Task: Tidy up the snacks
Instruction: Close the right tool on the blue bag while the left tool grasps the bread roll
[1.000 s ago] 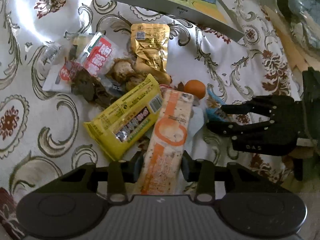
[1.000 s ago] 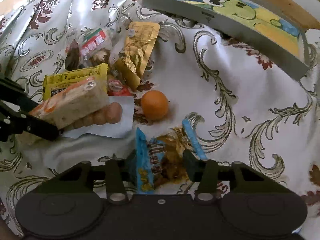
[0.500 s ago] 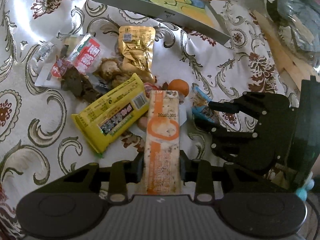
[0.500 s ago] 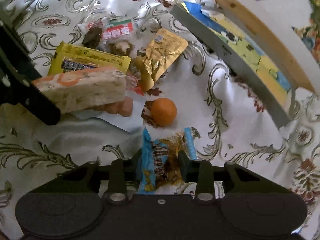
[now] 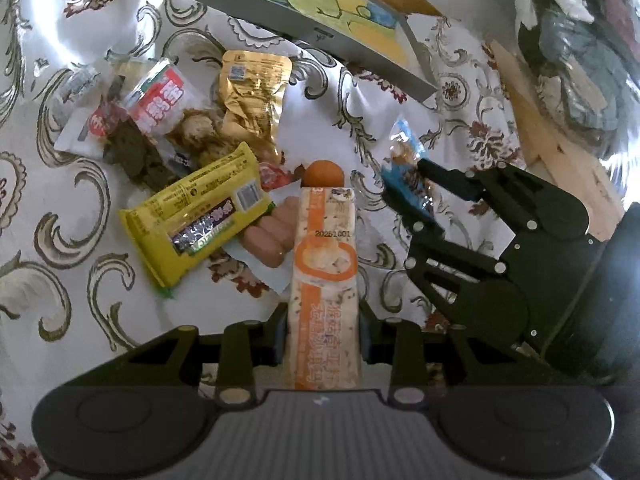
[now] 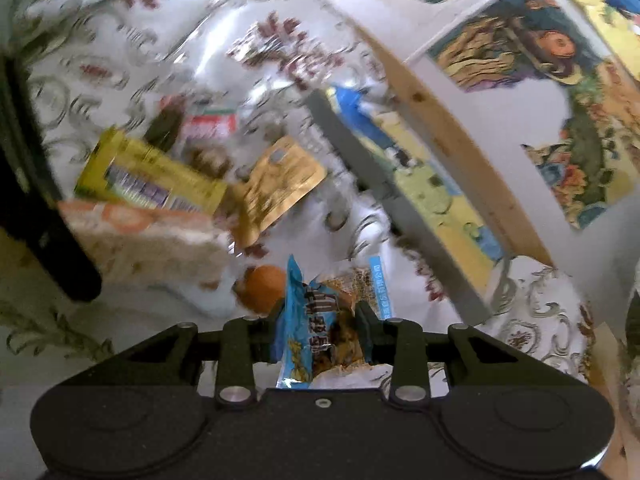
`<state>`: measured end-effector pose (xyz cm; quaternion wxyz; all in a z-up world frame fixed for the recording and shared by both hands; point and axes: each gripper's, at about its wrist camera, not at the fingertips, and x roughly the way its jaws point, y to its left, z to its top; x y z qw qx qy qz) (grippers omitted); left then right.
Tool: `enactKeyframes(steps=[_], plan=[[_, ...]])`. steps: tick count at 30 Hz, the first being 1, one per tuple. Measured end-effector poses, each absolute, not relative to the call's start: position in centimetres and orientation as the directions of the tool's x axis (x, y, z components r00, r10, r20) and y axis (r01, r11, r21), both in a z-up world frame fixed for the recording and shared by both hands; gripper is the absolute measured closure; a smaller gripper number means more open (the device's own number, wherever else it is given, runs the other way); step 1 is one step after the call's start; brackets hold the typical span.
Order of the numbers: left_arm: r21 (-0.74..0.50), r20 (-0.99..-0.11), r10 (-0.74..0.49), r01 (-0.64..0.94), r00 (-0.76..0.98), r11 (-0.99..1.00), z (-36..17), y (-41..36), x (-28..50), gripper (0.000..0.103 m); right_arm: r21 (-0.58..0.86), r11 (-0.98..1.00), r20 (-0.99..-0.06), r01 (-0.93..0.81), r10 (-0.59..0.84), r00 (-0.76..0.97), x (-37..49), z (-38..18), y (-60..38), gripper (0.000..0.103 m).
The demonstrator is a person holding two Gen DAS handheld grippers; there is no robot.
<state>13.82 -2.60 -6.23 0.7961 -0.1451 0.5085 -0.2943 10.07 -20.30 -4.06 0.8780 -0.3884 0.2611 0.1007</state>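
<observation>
Left gripper (image 5: 322, 328) clamped on an orange packet (image 5: 324, 280), right gripper (image 6: 320, 330) pinching a blue packet (image 6: 316, 332)

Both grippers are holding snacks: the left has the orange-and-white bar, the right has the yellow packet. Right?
Not quite. The right gripper is shut on the blue packet, as the right wrist view shows; the yellow packet lies on the tablecloth. The left gripper does hold the orange-and-white bar.

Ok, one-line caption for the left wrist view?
Left hand-held gripper clamps an orange snack bar above scattered snacks; right hand-held gripper holds a blue packet.
</observation>
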Motion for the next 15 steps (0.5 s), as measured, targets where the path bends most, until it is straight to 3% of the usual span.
enactKeyframes(steps=[10, 15], plan=[[-0.449, -0.638, -0.587, 0.377, 0.499, 0.81, -2.0, -3.0, 14.7, 0.066, -0.618, 0.757, -0.361, -0.211, -0.035, 0.932, 11.0, -1.2, -21.5, 0.067], [-0.441, -0.595, -0.54, 0.32, 0.596, 0.838, -0.2, -4.3, 18.3, 0.066, -0.582, 0.807, -0.258, -0.101, -0.065, 0.964, 13.9, 0.1, -22.8, 0.067]])
